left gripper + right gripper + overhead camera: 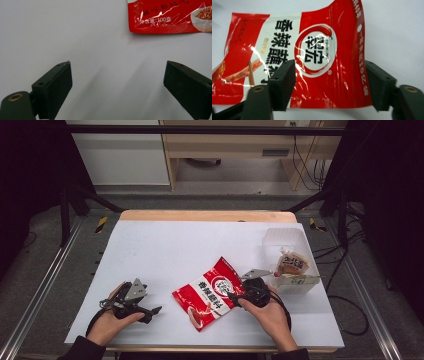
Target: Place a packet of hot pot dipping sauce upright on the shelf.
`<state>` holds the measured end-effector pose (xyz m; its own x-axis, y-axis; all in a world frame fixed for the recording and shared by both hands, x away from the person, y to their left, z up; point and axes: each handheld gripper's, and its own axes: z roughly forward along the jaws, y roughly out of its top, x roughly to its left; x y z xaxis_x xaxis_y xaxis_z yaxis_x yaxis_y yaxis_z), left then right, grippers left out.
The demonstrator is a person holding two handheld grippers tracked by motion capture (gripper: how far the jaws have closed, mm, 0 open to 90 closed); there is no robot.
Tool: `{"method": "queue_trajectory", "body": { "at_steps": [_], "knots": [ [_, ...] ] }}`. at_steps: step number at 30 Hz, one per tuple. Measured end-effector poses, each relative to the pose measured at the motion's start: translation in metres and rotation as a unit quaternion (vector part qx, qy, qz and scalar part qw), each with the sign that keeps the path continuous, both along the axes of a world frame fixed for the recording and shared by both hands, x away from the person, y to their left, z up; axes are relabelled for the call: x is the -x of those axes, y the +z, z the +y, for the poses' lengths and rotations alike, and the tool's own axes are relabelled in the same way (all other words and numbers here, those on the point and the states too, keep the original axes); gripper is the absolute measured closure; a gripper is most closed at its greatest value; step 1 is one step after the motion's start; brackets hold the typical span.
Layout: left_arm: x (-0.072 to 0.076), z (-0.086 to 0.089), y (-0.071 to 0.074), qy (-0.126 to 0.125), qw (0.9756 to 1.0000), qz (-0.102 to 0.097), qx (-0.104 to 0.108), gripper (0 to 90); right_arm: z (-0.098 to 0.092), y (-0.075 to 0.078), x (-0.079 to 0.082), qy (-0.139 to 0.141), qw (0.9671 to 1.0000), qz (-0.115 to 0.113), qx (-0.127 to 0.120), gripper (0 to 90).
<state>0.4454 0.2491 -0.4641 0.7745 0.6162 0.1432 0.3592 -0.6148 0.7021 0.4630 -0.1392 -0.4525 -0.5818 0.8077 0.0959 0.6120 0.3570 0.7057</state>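
Observation:
A red and white food packet (212,292) lies flat on the white table (165,250), a little right of the middle. My right gripper (234,297) is at the packet's right end, held by a hand. In the right gripper view the packet (319,57) lies between the two jaws, which stand wide apart at its sides, so the right gripper (329,82) is open. My left gripper (150,314) rests low at the front left, apart from the packet. Its jaws stand wide apart over bare table, so the left gripper (117,80) is open, with the packet's corner (170,17) farther off.
A clear plastic container (285,240) stands at the right edge of the table, with a wrapped snack (292,262) and another small packet (297,280) at its near side. The table's far edge is a wooden strip (207,215).

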Motion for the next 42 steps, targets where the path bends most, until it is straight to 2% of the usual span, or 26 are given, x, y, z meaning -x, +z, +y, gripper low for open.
{"method": "queue_trajectory", "body": {
  "at_steps": [5,9,12,15,16,17,21,24,28,34,40,41,42],
  "knots": [
    [0.0,0.0,0.0,0.002,1.0,0.0,0.001,8.1,-0.004,-0.004,0.001,0.0,0.9999,0.013,0.005,46.9],
    [-0.002,-0.001,0.0,0.001,1.0,0.001,0.001,8.1,-0.003,-0.006,0.0,0.011,0.9997,0.002,0.02,64.1],
    [-0.002,-0.001,0.0,0.001,1.0,0.002,0.001,8.1,0.003,-0.007,-0.001,0.018,0.9988,-0.001,0.045,73.9],
    [-0.002,0.0,0.0,0.002,1.0,0.001,0.001,8.1,0.008,-0.008,-0.003,0.028,0.9958,-0.016,0.086,83.0],
    [-0.002,0.0,0.0,0.002,1.0,0.001,0.001,8.1,0.008,-0.008,-0.003,0.028,0.9958,-0.016,0.086,83.0],
    [-0.002,0.0,0.0,0.004,1.0,0.001,0.001,8.1,0.01,-0.007,-0.003,0.034,0.9953,-0.018,0.088,87.4],
    [-0.003,0.001,0.0,0.005,1.0,0.002,0.001,8.1,0.012,-0.004,-0.005,0.046,0.9943,-0.022,0.094,90.0],
    [-0.003,0.002,0.0,0.005,1.0,0.003,0.001,8.2,0.012,0.003,-0.007,0.055,0.9937,-0.031,0.092,90.0],
    [-0.004,0.003,0.003,0.005,1.0,0.001,0.004,8.8,0.017,0.015,-0.013,0.074,0.9911,-0.049,0.099,90.0],
    [-0.007,0.005,0.012,0.007,0.9999,-0.008,0.003,9.4,0.034,0.035,-0.026,0.111,0.9844,-0.076,0.113,90.0],
    [-0.016,0.005,0.034,0.004,0.9997,-0.025,-0.001,9.7,0.054,0.055,-0.032,0.148,0.9767,-0.099,0.12,90.0],
    [-0.016,0.005,0.034,0.004,0.9997,-0.025,-0.001,9.7,0.054,0.055,-0.032,0.148,0.9767,-0.099,0.12,90.0],
    [-0.019,0.004,0.04,0.003,0.9996,-0.027,-0.002,9.7,0.061,0.061,-0.032,0.157,0.9736,-0.108,0.125,90.0]
  ]
}}
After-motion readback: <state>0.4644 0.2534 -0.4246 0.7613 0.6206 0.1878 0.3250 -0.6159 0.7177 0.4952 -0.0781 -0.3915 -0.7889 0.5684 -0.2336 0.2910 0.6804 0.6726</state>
